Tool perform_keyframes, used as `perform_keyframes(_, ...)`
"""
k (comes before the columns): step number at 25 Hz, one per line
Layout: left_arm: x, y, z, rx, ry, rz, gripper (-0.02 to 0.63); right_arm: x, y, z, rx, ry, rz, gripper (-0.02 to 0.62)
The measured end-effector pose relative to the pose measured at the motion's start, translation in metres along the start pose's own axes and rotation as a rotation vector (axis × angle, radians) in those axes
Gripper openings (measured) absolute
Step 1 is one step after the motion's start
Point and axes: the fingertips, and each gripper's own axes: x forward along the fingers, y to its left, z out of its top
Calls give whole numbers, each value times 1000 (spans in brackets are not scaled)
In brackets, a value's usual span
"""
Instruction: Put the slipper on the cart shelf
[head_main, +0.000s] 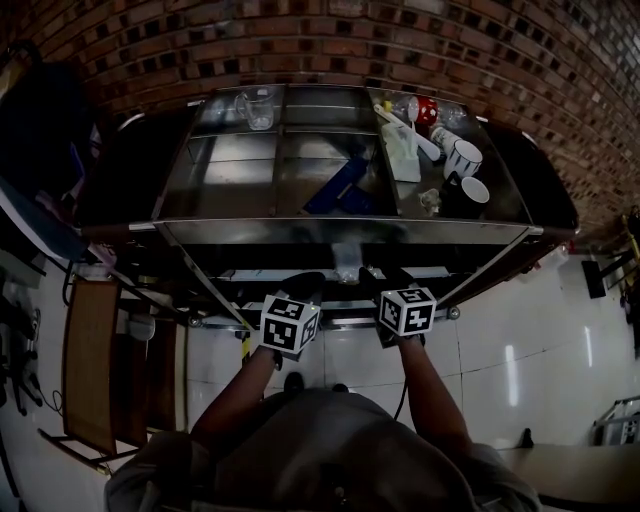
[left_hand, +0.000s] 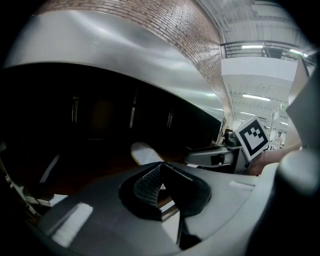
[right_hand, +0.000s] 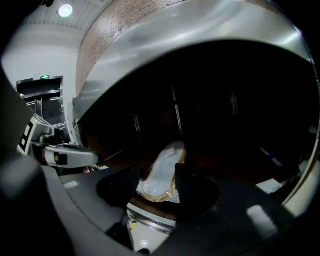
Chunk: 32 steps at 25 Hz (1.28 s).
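A pale slipper (right_hand: 165, 167) lies sole up on the dark lower shelf (right_hand: 235, 167) of a steel cart. Its heel end sits between the two fingers of my right gripper (right_hand: 156, 174), which stand apart on either side of it; the gripper is open. My left gripper (left_hand: 160, 172) is just to the left, its fingertips meeting with nothing between them. From there the slipper (left_hand: 145, 152) shows as a pale oval ahead, with the right gripper (left_hand: 215, 157) beside it. In the head view both marker cubes (head_main: 290, 323) (head_main: 407, 310) hover at the cart's front edge.
The cart's top tray (head_main: 240, 175) holds a glass jug (head_main: 257, 107), a blue object (head_main: 335, 185), white mugs (head_main: 462, 157) and a bottle (head_main: 420, 108). A brick wall (head_main: 320, 40) stands behind. A wooden frame (head_main: 90, 365) stands at the left on the white tiled floor (head_main: 520, 370).
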Motion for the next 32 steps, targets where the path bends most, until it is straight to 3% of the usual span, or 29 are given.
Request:
perform_keyframes(8,-4,-13,11,5,-11,2,8,-36,18,28,-22,-92,61,6)
perform_keyframes(21,-12,-37,24,16,-44,-14,8,-61,54,55,-75,-148,207,0)
perform_keyframes(32,-9,-38,30,18,-52,-8,8,-60,54,58,-76,-150,226,0)
